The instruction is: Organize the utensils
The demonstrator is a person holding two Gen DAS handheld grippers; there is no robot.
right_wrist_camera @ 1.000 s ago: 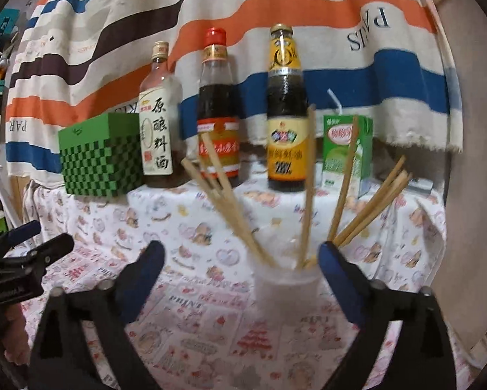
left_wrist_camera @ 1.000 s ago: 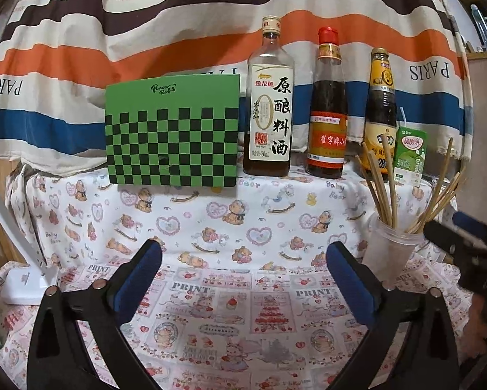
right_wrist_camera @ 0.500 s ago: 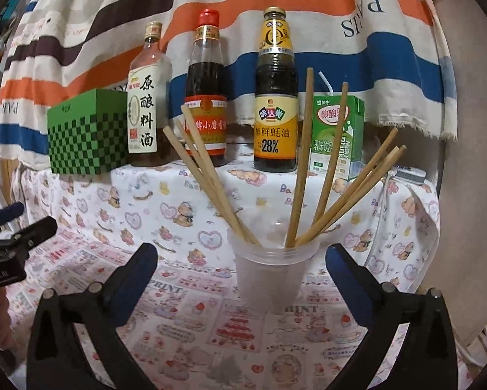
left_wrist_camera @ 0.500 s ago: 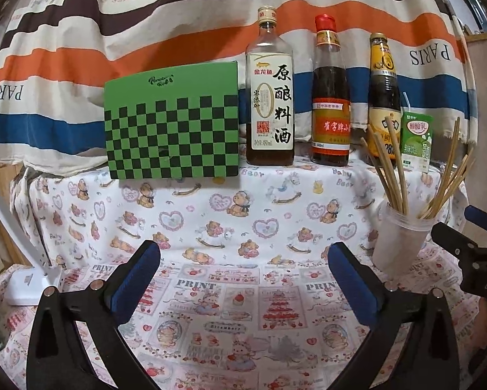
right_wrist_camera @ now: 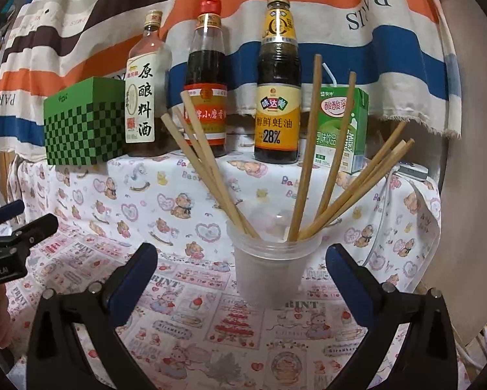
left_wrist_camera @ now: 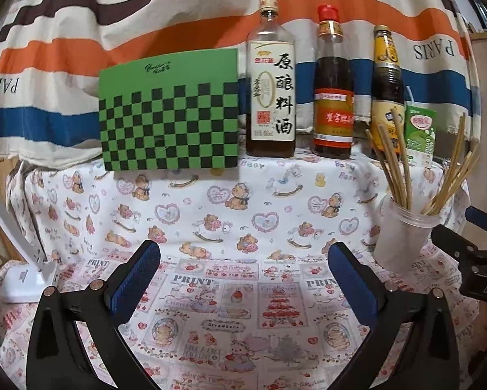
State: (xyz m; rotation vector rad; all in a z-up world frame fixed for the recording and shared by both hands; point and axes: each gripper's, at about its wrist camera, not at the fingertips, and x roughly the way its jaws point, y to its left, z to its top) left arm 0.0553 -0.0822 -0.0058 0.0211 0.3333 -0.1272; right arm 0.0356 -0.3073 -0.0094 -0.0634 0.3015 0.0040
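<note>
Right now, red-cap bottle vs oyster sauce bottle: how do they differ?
Cap: the red-cap bottle has a red plastic cap; the oyster sauce bottle has a gold neck wrap and top. Label: red and orange versus yellow with "28%". Fill: the red-cap bottle's neck is clear and empty; the oyster sauce bottle is dark right up to its neck wrap. Both stand upright on the raised shelf, holding dark liquid.

Chopstick (right_wrist_camera: pixel 207 175) tips hidden in frosted cup (right_wrist_camera: pixel 269 273); carton's (left_wrist_camera: pixel 420 136) lower half behind chopsticks.

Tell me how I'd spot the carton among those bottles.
Look at the raised shelf under the striped cloth, where three bottles stand in a row. At the far right end, past the yellow-labelled bottle, sits the carton: the only small green box with a straw.
</note>
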